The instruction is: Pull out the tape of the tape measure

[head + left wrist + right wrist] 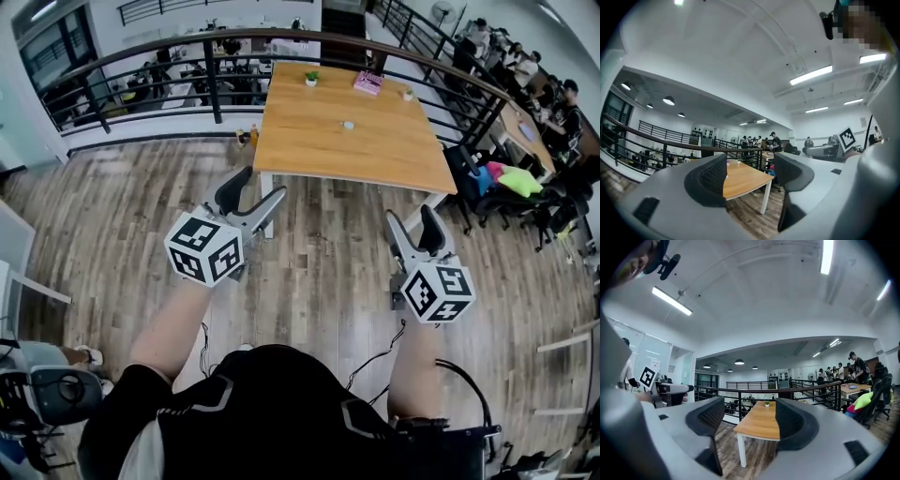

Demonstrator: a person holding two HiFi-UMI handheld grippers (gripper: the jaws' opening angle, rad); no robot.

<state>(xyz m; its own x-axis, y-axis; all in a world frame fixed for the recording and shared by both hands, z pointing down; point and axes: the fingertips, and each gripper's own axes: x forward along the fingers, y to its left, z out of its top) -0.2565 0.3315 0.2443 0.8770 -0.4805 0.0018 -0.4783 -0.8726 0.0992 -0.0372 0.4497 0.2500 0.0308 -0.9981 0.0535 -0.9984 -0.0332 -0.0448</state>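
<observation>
The left hand-held gripper [264, 184] and right hand-held gripper [411, 221] hang empty, jaws apart, well short of the surface [309, 141], likely readying to reach.

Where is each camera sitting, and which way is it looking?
Head view: on the person's head, looking ahead and steeply down at the wooden floor and table; shows both arms, the left claw and the right claw.
Left gripper view: on the left claw, looking out between its open jaws at the table; the right claw shows at the right.
Right gripper view: on the right claw, looking between its open jaws at the table; the left claw shows at the left.
Shared: all three see the table.
</observation>
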